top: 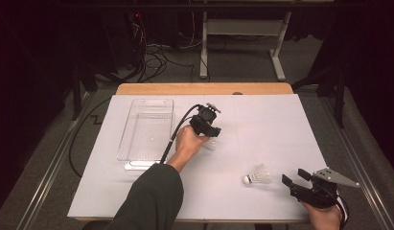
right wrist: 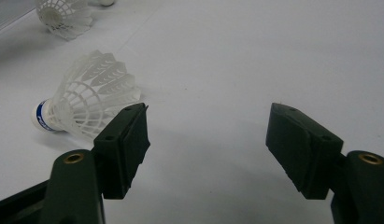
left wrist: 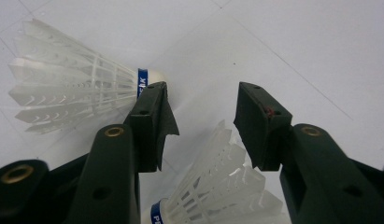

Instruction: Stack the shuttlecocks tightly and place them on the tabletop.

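While nearest the table's front edge, right gripper (top: pixel 294 180) sits at the near right corner, held in a hand (top: pixel 323 215), jaws spread wide with nothing between them. In the right gripper view (right wrist: pixel 206 140) bare white sheet shows between the jaws. Just beyond its left jaw lies shuttle A (right wrist: pixel 89 100) on its side, cork with blue band pointing left, feathers toward the jaw, close but not touching. High view puts shuttle A (top: pixel 258 175) just left of the right gripper, on the sheet (top: pixel 271 129).

Further in, a sleeve (top: pixel 149 201) comes up from the bottom edge to the left hand (top: pixel 187 143), which holds the left gripper (top: pixel 211 134) near table centre, tipped down at the sheet. Cable (top: pixel 173 134) trails from it along the forearm. In the left gripper view (left wrist: pixel 203 116) the jaws are apart and grip nothing. Shuttle B (left wrist: pixel 222 186) lies under the gap between them, feathers reaching up between the jaws, blue-banded cork at the bottom edge; contact with the jaws can't be told. Shuttle C (left wrist: pixel 73 79) lies beyond the left jaw, on its side, cork just at that jaw's tip, feathers fanned away left.

Left of that hand, a clear tray (top: pixel 125 139) stands on the sheet, long side running away from the person. Wooden table edge (top: pixel 204 88) shows past the sheet. Behind, a floor with cables (top: pixel 154 57) and a white desk frame (top: pixel 242 28).
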